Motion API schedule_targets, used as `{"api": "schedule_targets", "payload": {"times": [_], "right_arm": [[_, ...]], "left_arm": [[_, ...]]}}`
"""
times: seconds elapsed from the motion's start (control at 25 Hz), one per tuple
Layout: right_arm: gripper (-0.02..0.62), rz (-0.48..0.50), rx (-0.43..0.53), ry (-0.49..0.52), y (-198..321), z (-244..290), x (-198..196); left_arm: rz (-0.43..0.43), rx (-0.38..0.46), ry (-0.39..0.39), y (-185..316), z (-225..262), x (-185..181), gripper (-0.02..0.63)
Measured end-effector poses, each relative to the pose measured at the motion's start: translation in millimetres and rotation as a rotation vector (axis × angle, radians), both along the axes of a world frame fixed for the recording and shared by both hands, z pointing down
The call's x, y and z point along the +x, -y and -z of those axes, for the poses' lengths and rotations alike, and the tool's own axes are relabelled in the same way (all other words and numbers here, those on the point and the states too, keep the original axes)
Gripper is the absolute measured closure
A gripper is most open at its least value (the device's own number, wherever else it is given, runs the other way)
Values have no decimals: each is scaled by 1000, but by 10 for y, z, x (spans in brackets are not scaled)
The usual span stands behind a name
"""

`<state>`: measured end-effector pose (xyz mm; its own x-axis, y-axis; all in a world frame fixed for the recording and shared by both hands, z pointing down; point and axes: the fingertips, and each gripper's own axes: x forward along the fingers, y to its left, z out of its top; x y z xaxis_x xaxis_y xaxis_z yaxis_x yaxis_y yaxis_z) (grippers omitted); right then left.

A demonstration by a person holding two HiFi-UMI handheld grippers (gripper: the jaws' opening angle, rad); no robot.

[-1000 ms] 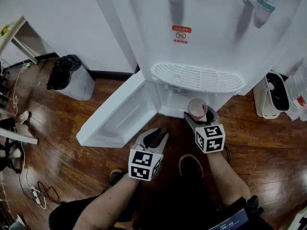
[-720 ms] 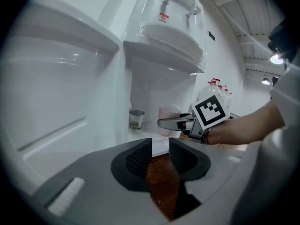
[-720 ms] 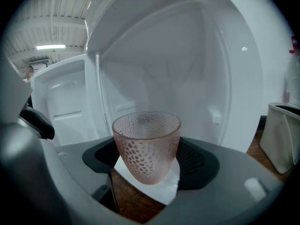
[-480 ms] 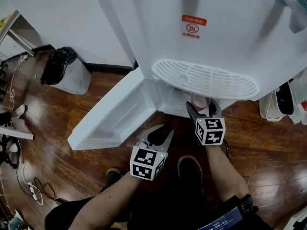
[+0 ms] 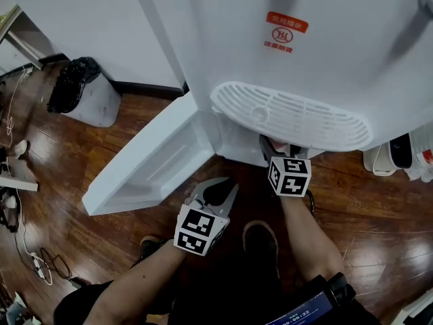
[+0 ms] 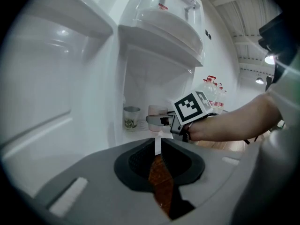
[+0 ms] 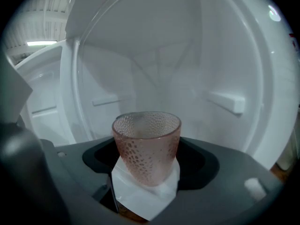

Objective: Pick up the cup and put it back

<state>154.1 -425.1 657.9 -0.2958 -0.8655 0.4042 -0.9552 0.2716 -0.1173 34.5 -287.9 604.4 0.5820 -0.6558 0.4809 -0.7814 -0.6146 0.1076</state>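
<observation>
Gripping dimpled pink glass cup [image 7: 146, 139] in right tongs [image 7: 146, 170], left tongs [image 6: 158, 146] empty, just closed to a narrow slit

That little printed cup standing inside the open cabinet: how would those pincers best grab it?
Around its side wall at mid-height, coming in level from the open front. The printed cup stands upright, shows no handle, and the cabinet wall closes its left side, the pink cup its right.
</observation>
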Motion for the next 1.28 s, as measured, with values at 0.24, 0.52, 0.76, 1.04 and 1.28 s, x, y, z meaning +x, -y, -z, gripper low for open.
{"api": "schedule_targets", "payload": {"times": [0.24, 0.52, 0.76, 1.04, 1.28], "right_arm": [[225, -46, -7, 12, 136, -70, 72], [225, -141, -17, 7, 309, -151, 126], [225, -222, -42, -11, 387, -218, 164], [227, -252, -27, -16, 501, -228, 193], [224, -255, -23, -42, 494, -246, 182]], "left_arm": [[-28, -10, -15, -23, 8, 84, 566], [-27, -18, -20, -15, -44, 58, 566], [-72, -2, -2, -99, -76, 92, 566], [-61, -10, 1, -89, -132, -20, 566], [-52, -16, -19, -82, -147, -65, 566]]}}
